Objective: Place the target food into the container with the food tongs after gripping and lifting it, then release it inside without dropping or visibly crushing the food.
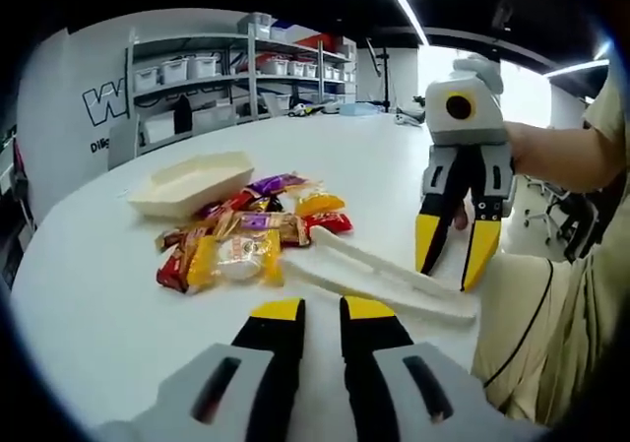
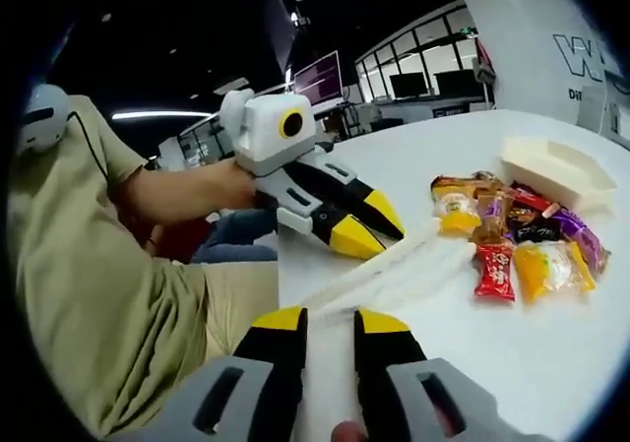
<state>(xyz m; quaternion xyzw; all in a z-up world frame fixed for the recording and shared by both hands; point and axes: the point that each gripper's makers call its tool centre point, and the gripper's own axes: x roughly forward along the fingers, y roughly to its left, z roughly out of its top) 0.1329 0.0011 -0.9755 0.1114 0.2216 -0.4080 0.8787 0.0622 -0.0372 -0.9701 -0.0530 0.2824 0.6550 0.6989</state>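
The tongs (image 1: pixel 379 280) lay flat on the white desk (image 1: pixel 118 314), near the edge closest to the person, not yet picked up. In the left gripper view the left gripper (image 1: pixel 322 314) was seen low over the desk just short of the tongs, fingers a little apart w/ nothing between them. The right gripper (image 1: pixel 453 255) was seen hanging tips-down over the tongs' far end, fingers spread and empty; whether the tips touched the tongs could not be told.

The snacks (image 1: pixel 251 235), a loose heap of wrapped packets, were seen just beyond the tongs toward the desk's middle. The tray (image 1: pixel 192 183), a pale shallow container, sat just past the heap, further from the person. In the right gripper view the same order was seen: tongs (image 2: pixel 389 270), then snacks (image 2: pixel 512 240), then tray (image 2: pixel 556 171).

Step in hand was judged to be taking up the tongs. It would be best done by closing on the joined handle end, not the tips, so the arms could still be squeezed. One packet at the heap's edge should be picked, approx. mid-body, w/ light pressure only, as wrappers look slippery and contents crushable. The lift should be kept level and the packet let go low inside the tray.
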